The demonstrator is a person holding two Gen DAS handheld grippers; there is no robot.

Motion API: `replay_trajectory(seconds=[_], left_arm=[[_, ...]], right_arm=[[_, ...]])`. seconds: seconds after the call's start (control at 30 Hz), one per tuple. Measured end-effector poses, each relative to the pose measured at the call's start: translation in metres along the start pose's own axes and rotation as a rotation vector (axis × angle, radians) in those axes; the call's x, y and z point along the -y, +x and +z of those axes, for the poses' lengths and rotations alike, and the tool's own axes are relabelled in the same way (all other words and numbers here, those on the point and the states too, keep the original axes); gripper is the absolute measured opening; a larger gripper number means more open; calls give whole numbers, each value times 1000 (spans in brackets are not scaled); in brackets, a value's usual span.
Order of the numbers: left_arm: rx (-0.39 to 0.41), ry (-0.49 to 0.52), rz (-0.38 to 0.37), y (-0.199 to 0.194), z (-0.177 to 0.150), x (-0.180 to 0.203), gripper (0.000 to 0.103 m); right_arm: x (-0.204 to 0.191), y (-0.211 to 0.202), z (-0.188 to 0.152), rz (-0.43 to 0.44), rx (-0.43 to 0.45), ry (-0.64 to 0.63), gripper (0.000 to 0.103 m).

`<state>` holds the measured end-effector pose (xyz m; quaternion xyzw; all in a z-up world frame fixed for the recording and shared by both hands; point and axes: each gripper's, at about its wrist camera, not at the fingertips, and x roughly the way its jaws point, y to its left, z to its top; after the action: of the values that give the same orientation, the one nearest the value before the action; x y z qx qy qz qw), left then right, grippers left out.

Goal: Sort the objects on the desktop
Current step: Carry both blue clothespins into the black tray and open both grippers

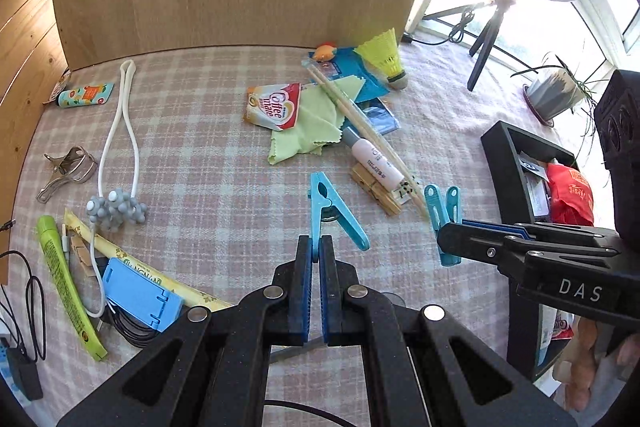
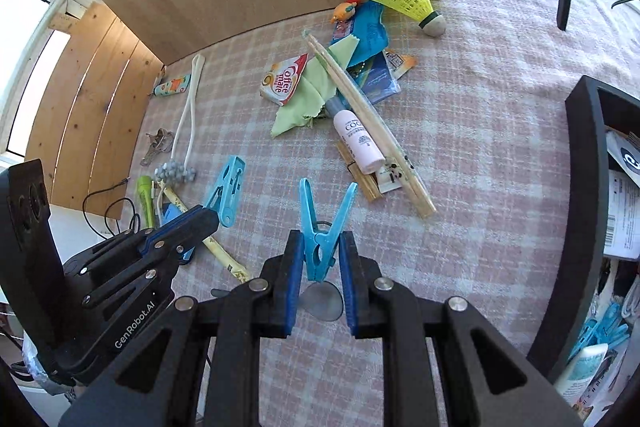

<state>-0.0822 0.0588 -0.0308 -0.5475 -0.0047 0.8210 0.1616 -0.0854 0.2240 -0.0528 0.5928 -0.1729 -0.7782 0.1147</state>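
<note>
Sorting is only partly done: one blue clothespin (image 1: 334, 215) is pinched by the left gripper (image 1: 316, 259), another clothespin (image 2: 322, 227) by the right gripper (image 2: 320, 259), while clutter is left at upper centre beside the black bin (image 2: 584, 187).

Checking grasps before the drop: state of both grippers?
Left gripper: shut on a blue clothespin.
Right gripper: shut on another blue clothespin.
</note>
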Motion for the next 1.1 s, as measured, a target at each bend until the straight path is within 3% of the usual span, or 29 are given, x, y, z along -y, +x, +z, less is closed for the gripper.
replay_trajectory(seconds=[0.3, 0.57, 0.77, 1.0, 1.07, 1.1], left_arm=[[-9, 157, -97, -2, -5, 113, 3], [-25, 279, -179, 6, -15, 216, 3], [-32, 343, -208, 13, -19, 272, 3], [-28, 391, -217, 16, -23, 313, 3], [-28, 402, -227, 15, -24, 320, 10], [-34, 398, -220, 16, -24, 322, 33]], right_arm=[[85, -85, -48, -36, 114, 112, 18], [175, -167, -105, -128, 235, 245, 18], [236, -212, -141, -197, 289, 349, 18], [279, -235, -161, -245, 315, 411, 18], [284, -238, -162, -250, 320, 410, 20], [287, -239, -161, -255, 313, 419, 25]])
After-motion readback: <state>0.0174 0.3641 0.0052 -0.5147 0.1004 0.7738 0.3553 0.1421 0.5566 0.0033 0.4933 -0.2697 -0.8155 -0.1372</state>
